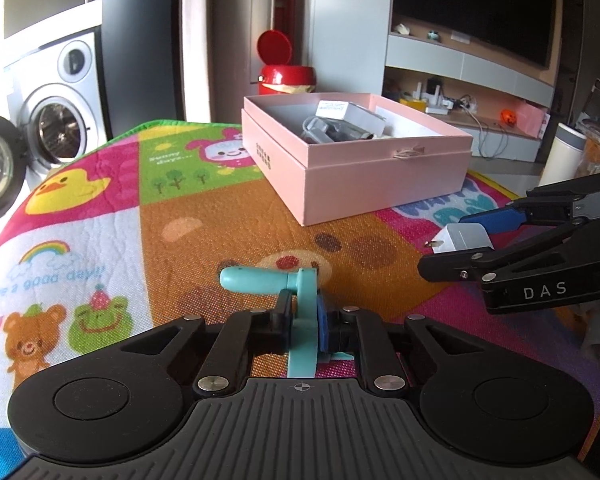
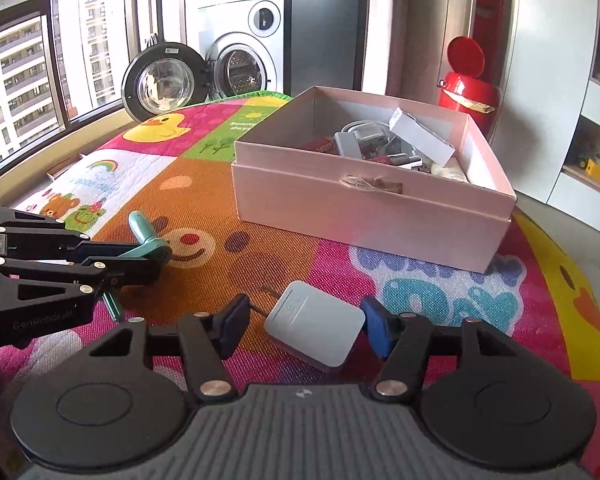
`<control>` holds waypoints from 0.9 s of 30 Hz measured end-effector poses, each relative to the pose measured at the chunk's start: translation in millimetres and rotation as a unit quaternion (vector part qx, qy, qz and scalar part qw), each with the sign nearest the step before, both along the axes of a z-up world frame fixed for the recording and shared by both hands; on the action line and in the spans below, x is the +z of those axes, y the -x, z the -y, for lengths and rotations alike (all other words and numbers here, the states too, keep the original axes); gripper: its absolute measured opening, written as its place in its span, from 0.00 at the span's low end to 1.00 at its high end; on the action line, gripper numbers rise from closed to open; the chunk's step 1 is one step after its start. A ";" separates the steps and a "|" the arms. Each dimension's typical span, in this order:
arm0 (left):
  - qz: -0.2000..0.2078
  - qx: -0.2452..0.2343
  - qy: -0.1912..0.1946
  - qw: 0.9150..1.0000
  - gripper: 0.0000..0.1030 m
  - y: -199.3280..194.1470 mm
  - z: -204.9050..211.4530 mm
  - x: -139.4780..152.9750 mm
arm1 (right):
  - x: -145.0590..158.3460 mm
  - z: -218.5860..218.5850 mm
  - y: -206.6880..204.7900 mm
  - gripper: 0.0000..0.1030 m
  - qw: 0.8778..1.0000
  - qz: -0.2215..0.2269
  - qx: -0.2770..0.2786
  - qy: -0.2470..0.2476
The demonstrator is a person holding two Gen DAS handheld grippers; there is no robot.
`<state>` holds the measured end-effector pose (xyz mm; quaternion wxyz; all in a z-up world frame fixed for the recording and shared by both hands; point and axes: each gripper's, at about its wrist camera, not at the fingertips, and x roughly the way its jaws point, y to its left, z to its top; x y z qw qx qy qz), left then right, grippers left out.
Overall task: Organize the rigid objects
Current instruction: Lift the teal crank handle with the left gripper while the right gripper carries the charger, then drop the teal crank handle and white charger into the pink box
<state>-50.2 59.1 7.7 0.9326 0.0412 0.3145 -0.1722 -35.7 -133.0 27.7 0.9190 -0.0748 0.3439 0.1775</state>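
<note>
The left gripper [image 1: 312,322] was clamped on a teal crank handle [image 1: 260,280], whose knob lay level and pointed left, its flat arm running back between the fingers. To its right, the right gripper [image 2: 302,322] stood wide open around a white plug adapter [image 2: 316,326], which lay flat on the play mat [image 2: 228,216], prongs pointing forward-left. Beyond stood an open pink box [image 2: 364,212] holding chargers. Behind were a washing machine [image 2: 240,60] with its door open and a red bin [image 2: 466,88].
</note>
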 end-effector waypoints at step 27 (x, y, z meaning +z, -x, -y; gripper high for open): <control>0.026 -0.046 0.041 0.998 0.14 32.3 6.8 25.8 | 5.1 47.3 29.4 0.73 0.999 0.006 -0.036 -0.010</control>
